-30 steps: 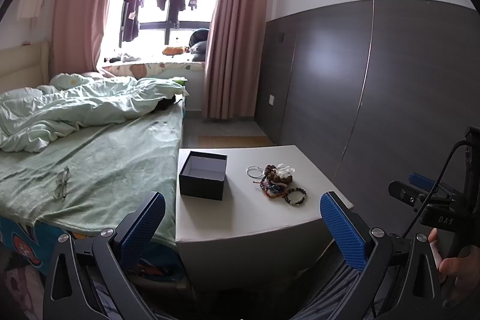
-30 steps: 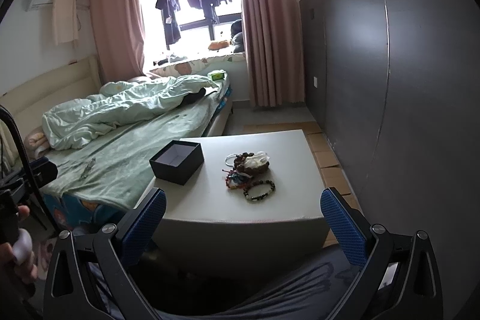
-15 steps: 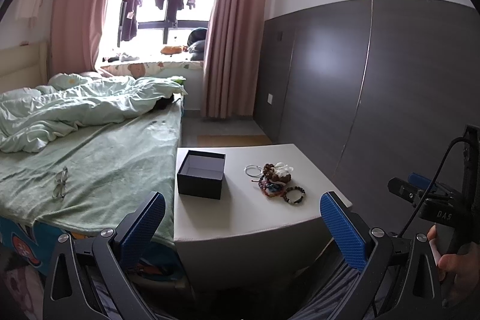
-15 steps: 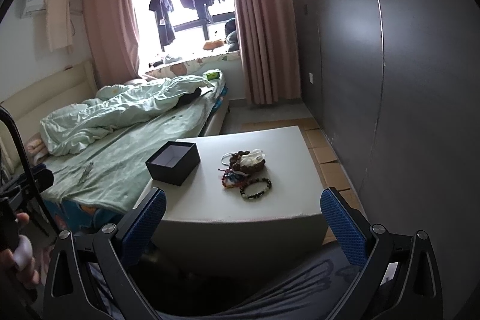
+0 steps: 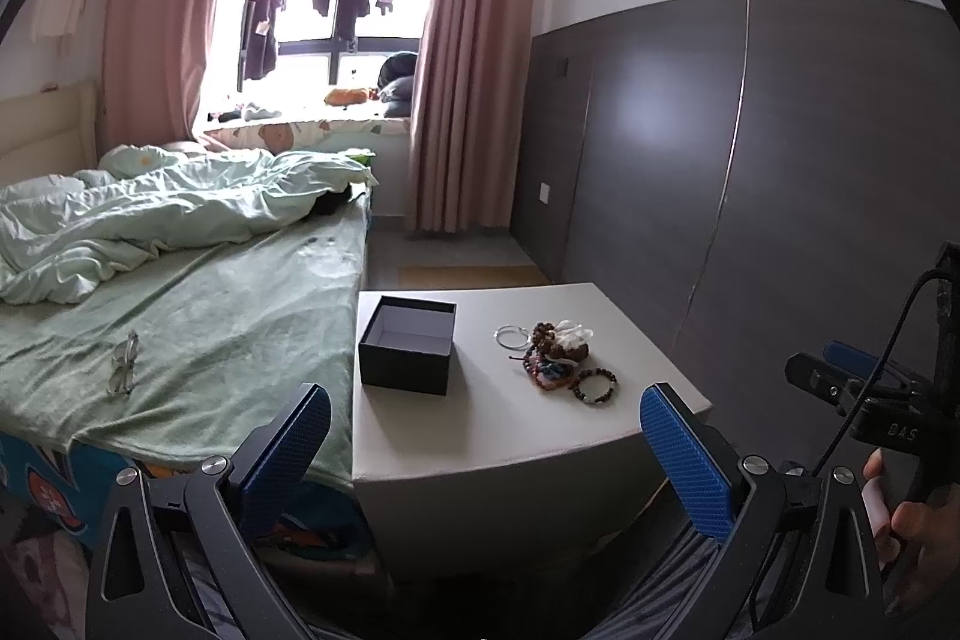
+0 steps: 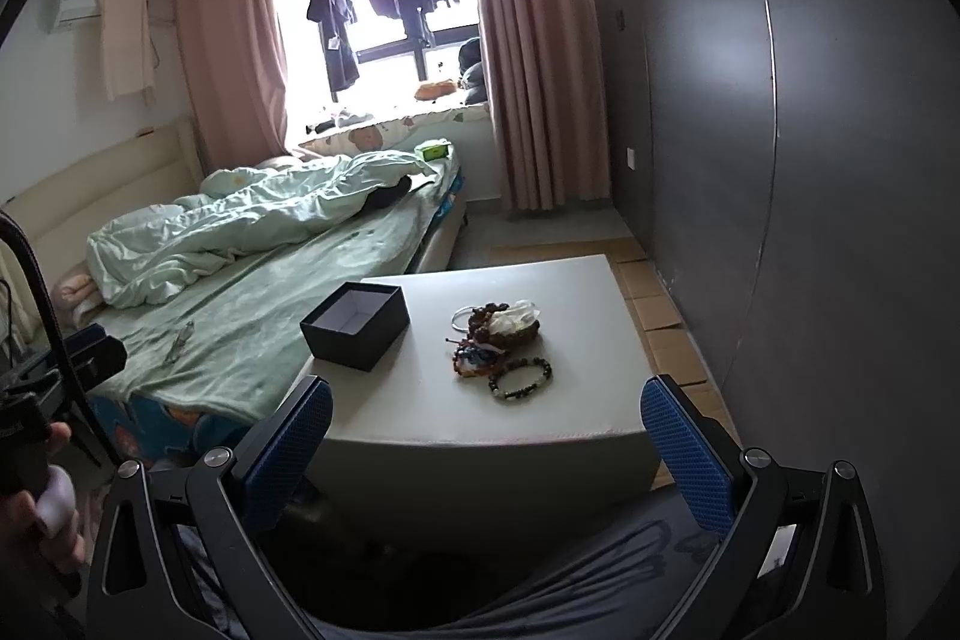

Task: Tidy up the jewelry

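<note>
An open black box (image 5: 408, 351) (image 6: 356, 331) stands on a low white table (image 5: 492, 436) (image 6: 576, 400). To its right lies a pile of jewelry (image 5: 555, 355) (image 6: 498, 340): several bead bracelets, a silver bangle (image 5: 511, 336) and a dark bead bracelet (image 5: 594, 387) (image 6: 521, 379) at the near edge. My left gripper (image 5: 486, 454) is open and empty, held back from the table's front edge. My right gripper (image 6: 486, 454) is open and empty, also short of the table. The right gripper shows in the left wrist view (image 5: 864, 394).
A bed (image 5: 180, 316) with a green sheet and rumpled duvet lies left of the table; glasses (image 5: 123, 370) rest on it. A dark panelled wall (image 5: 750, 172) runs along the right. Window and pink curtains stand at the back.
Both grippers have shifted slightly; the table and jewelry have drifted a little in each view. Both stay open and nothing was picked up.
</note>
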Action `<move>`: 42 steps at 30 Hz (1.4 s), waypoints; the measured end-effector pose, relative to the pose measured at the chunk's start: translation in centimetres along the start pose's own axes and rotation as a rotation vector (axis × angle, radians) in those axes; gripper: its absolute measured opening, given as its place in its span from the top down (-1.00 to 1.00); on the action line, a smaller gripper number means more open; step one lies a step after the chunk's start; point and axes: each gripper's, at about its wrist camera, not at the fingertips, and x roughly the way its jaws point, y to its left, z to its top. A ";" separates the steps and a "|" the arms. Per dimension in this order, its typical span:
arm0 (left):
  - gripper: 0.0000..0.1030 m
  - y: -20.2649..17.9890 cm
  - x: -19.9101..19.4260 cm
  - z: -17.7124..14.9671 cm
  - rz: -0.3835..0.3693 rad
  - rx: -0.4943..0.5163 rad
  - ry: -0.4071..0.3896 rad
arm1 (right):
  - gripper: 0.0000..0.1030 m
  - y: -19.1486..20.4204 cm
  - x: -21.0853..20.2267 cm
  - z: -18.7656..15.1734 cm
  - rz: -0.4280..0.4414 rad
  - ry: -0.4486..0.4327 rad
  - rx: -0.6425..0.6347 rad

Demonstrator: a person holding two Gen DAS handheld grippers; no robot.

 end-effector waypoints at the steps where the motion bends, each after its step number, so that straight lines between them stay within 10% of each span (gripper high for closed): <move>1: -1.00 0.1 -0.1 0.0 0.001 -0.001 -0.002 | -1.00 0.0 0.0 0.0 0.000 0.002 -0.001; 19: -1.00 -0.2 0.4 0.4 -0.017 0.006 0.005 | -1.00 -0.8 0.2 0.0 -0.010 0.021 0.030; 42: -1.00 -0.8 10.7 2.3 -0.143 0.019 0.113 | -0.78 -5.6 8.2 0.1 -0.015 0.098 0.132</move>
